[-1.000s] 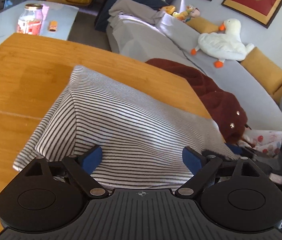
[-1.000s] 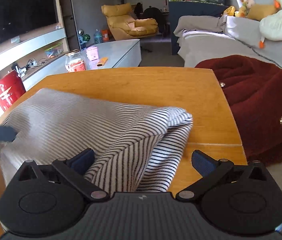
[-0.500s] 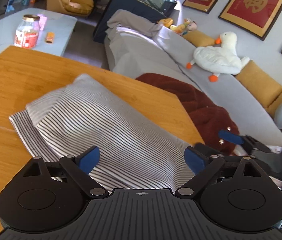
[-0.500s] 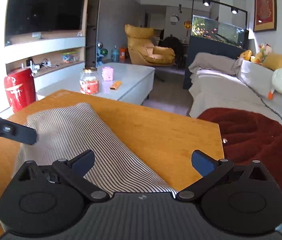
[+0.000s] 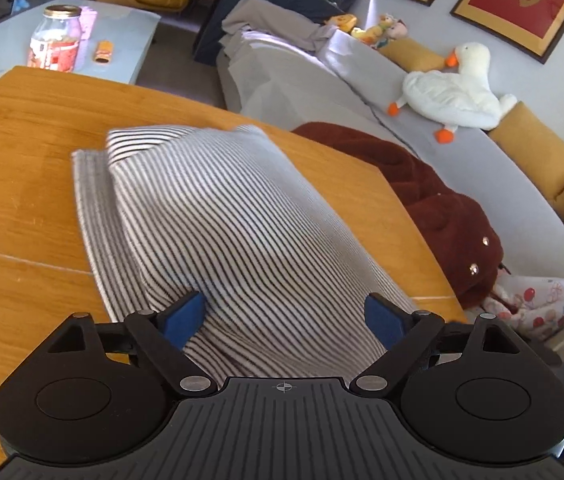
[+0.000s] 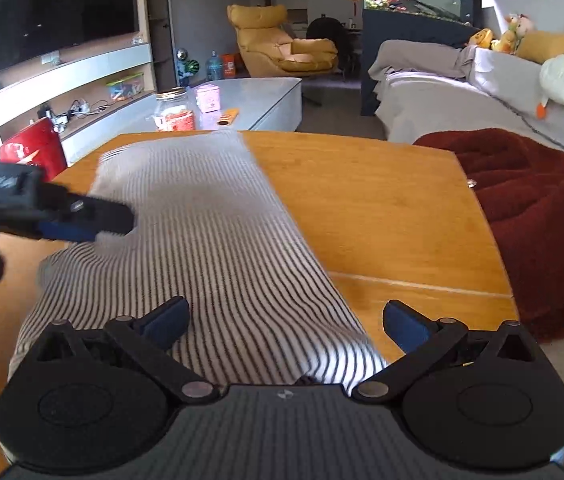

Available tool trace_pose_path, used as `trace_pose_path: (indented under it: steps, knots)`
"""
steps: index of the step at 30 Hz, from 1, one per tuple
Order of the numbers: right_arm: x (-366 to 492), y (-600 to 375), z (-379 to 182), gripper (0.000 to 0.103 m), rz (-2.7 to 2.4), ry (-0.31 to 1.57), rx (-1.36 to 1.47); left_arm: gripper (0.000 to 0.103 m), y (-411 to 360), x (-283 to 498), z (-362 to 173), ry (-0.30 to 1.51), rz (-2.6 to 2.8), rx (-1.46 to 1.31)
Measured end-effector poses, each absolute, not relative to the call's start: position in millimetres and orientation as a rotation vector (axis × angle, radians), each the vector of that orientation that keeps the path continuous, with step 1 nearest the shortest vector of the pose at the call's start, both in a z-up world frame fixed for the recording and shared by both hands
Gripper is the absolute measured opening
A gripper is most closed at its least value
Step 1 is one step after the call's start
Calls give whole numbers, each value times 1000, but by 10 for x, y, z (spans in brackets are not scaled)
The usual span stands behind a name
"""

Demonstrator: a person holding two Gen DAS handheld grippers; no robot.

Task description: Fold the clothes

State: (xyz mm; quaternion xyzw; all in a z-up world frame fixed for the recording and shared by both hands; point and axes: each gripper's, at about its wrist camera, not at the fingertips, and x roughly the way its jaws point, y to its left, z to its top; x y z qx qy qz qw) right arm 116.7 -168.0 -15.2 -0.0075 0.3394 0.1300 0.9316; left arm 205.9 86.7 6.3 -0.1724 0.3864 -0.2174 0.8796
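Striped garment (image 5: 234,232) lies on table (image 5: 22,200), sofa (image 5: 321,92) behind.

Garment: striped top (image 5: 234,216), folded, blurred, on wooden table (image 5: 22,168).
Left gripper (image 5: 283,316): jaws wide, closing, over near end of top; pads not pressing it.
Right of table: maroon coat (image 5: 433,200), sofa (image 5: 361,80), plush goose (image 5: 453,96).

Striped garment (image 5: 242,232): white/grey knit with thin dark stripes, folded into a long narrow bundle on the wooden tabletop (image 5: 22,208). Lies lengthwise away from both cameras, top layer puffed up and not flat. A lower layer sticks out along its left edge. Far end is rumpled and motion-blurred.
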Motion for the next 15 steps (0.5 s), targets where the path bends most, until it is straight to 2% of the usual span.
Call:
trace_pose_path:
  steps: [7, 15]
  knots:
    - [1059, -1371, -224, 103, 364, 737, 69, 91, 955, 2129, 95, 801, -418, -356]
    - [1172, -1494, -152, 103, 431, 807, 123, 95, 993, 1698, 246, 746, -327, -194]
